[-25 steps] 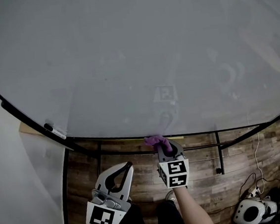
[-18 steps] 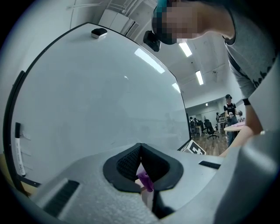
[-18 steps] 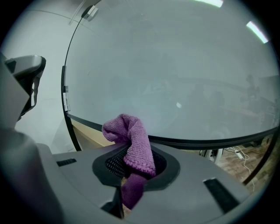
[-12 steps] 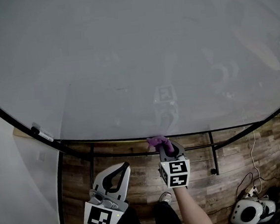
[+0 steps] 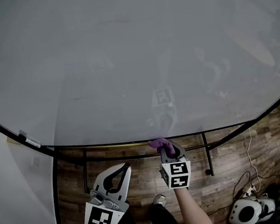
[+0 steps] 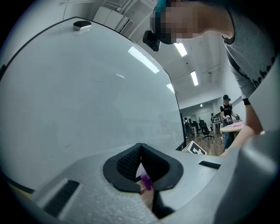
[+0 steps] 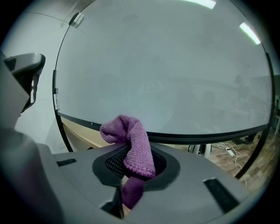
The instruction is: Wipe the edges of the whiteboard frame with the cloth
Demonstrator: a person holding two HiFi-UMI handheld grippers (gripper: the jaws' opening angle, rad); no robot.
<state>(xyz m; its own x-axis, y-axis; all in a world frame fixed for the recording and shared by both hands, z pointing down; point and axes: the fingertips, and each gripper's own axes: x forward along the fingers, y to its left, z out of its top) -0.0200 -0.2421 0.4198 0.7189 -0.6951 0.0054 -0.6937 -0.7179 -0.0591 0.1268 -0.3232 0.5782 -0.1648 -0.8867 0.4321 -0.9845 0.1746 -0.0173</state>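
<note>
The whiteboard [image 5: 134, 60] fills the head view, and its black frame [image 5: 221, 128] curves along the bottom. My right gripper [image 5: 166, 149] is shut on a purple cloth [image 5: 159, 143]. The cloth's bunched top sits right at the frame's lower edge; I cannot tell whether it touches. In the right gripper view the cloth [image 7: 132, 142] droops over the shut right gripper [image 7: 133, 158], with the frame's bottom bar [image 7: 205, 137] just beyond. My left gripper [image 5: 127, 166] hangs lower left, away from the board, shut and empty. In its own view the left gripper [image 6: 141, 148] faces the whiteboard [image 6: 78, 100].
A small white clip or marker [image 5: 28, 141] sits on the frame at the left. Black stand bars [image 5: 206, 154] run under the board over a wooden floor [image 5: 221, 175]. A white device with cables [image 5: 250, 212] lies at the lower right. A person and chairs [image 6: 227, 113] are far off.
The board, its stand posts and the white clip have drifted left in the head view. My right gripper with the cloth now sits a little further right along the bottom frame. Both grippers stay shut.
</note>
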